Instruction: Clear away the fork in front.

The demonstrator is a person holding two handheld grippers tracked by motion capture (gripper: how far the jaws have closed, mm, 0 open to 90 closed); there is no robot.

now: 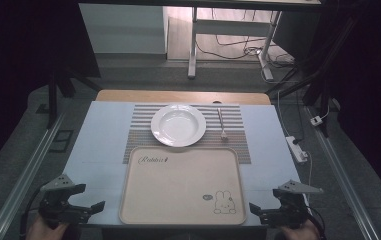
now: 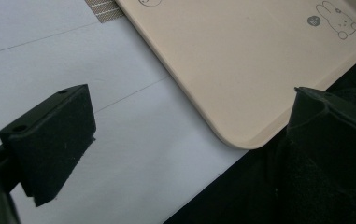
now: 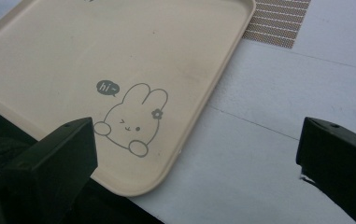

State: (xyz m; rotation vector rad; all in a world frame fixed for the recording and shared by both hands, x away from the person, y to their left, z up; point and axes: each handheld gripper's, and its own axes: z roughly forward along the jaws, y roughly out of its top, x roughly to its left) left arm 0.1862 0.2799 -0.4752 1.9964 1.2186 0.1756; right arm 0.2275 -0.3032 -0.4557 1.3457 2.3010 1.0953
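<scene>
Both my tongs gape wide, nothing in them: left tongs [image 1: 94, 207] off the tray's [image 1: 178, 212] near-left corner, right tongs [image 1: 256, 211] off its near-right corner. Tray flat at the desk's [image 1: 98, 145] near edge, between them, overlapping the striped mat [image 1: 238, 130].

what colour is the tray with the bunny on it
Beige tray, grey bunny drawing; clearest in the right gripper view.
</scene>
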